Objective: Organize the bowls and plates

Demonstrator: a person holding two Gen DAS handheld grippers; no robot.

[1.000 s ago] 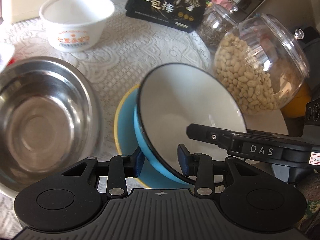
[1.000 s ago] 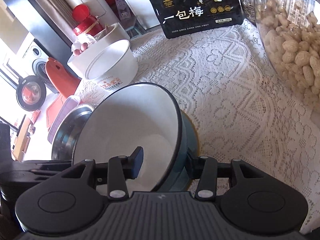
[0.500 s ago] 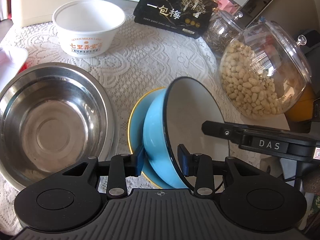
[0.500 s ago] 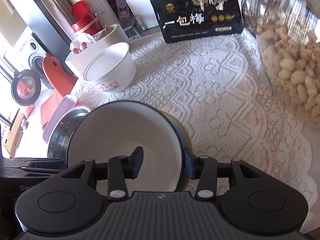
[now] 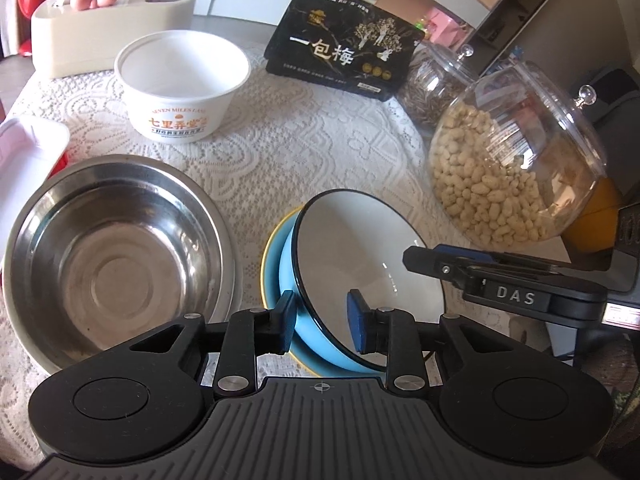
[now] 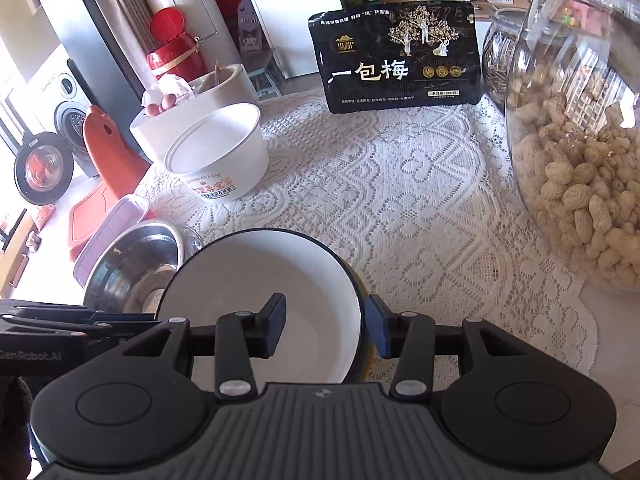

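Your left gripper (image 5: 322, 320) stood apart astride the rim of the glossy blue bowl (image 5: 360, 276), lower centre, tilted on a yellow-rimmed plate (image 5: 270, 264). Your right gripper (image 6: 326, 326) likewise stood apart astride the rim. Round steel bowl (image 5: 116, 256) at left, on lace cloth (image 5: 304, 136).

Yellow-rimmed blue plate (image 5: 276, 264): mostly hidden under the tilted blue bowl with white inside (image 5: 360, 248), ahead of the left gripper's fingers.
Round steel basin (image 6: 132, 264): near side hidden behind that bowl (right wrist view).
Clear peanut jar (image 6: 580, 140): cut off at right edge.
Small print on black packet (image 5: 344, 56): unreadable.
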